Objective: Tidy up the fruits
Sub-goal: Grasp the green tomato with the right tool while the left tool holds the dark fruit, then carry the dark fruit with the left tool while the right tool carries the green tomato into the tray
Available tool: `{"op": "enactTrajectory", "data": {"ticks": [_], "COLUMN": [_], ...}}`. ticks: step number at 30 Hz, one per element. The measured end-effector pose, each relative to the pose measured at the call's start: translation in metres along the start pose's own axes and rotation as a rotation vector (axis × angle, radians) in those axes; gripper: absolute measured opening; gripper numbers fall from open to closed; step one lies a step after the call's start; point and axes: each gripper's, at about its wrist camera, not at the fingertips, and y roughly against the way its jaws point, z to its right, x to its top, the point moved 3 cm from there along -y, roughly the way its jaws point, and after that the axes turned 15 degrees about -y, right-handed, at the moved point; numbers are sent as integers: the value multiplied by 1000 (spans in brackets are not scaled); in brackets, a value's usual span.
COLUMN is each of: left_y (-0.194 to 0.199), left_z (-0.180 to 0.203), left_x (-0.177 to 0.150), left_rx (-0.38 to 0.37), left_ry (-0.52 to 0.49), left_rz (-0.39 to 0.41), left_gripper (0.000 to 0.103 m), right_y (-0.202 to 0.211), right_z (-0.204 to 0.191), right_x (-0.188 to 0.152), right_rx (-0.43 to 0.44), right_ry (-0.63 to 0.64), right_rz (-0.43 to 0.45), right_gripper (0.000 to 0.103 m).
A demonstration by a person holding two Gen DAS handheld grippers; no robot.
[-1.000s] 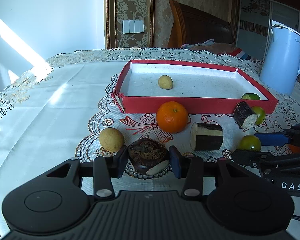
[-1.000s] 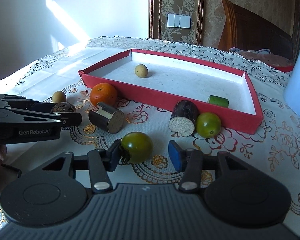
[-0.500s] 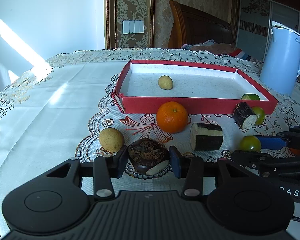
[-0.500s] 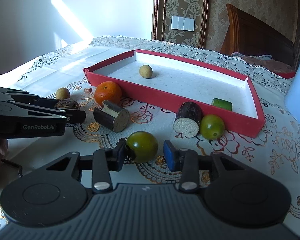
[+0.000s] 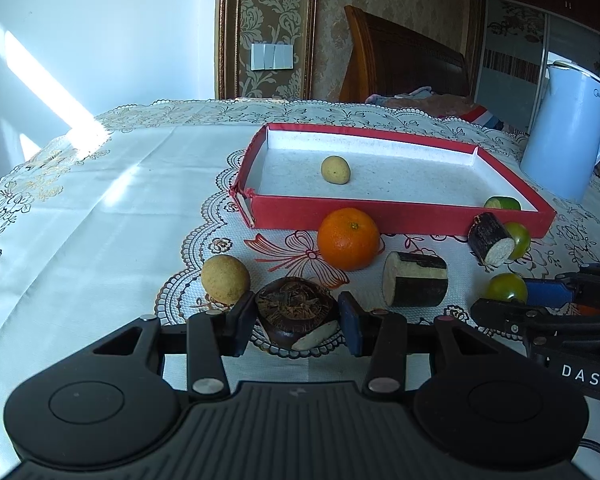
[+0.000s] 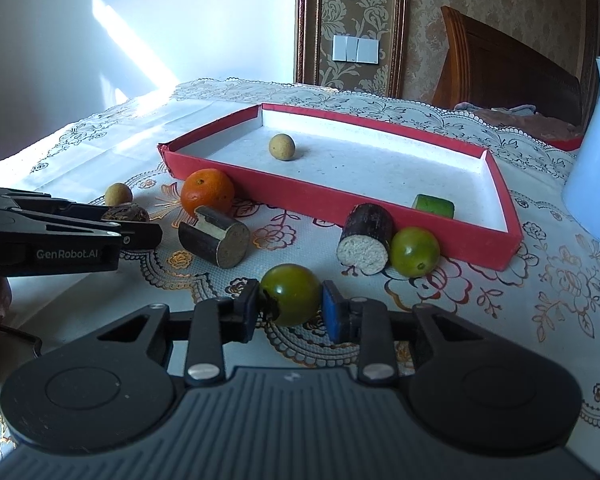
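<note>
My left gripper (image 5: 298, 320) is shut on a dark brown water chestnut (image 5: 296, 311) low over the tablecloth. My right gripper (image 6: 290, 312) is shut on a green tomato (image 6: 290, 293), lifted slightly. The red tray (image 5: 380, 214) with a white floor holds a small yellow fruit (image 5: 335, 170) and a green piece (image 5: 502, 203). In front of the tray lie an orange (image 5: 348, 239), a yellow round fruit (image 5: 225, 279), two dark sugarcane pieces (image 5: 414, 284) (image 5: 492, 240) and a second green tomato (image 6: 415, 251).
A light blue kettle (image 5: 566, 132) stands right of the tray. The left gripper's body (image 6: 52, 236) shows at the left of the right wrist view. A lace tablecloth (image 5: 100, 208) covers the table; a bed headboard stands behind.
The right gripper has closed onto the green tomato and moved forward toward the tray. The left gripper stays shut on the water chestnut, barely moved.
</note>
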Motion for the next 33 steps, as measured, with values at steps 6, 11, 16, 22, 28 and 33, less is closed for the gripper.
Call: {"op": "enactTrajectory", "data": {"ticks": [6,11,16,22,28,33], "left_y": [7,11,14,21,19,9], "left_z": [0,1,1,1,11,24], "left_x": [1,5,8,18,35,51], "left_rx": [15,40,35,8,17,17], "left_ry": [-2,-12,-5,21,-6,-34], "left_rz": [33,42,35,47,53,59], "left_gripper": [44,44,44,44,44,44], "right_y": [4,5,7,11,17,19], "right_z": [5,5,6,7,15,24], "right_x": [2,3,3,6,15,30], "right_rx": [-6,-11,-13,-27,-52,-86], "right_ry": [-26,-29,-36,-39,-55,-57], "right_rz": [26,33,45,65,82,117], "right_gripper": [30,30,30,30,30,30]}}
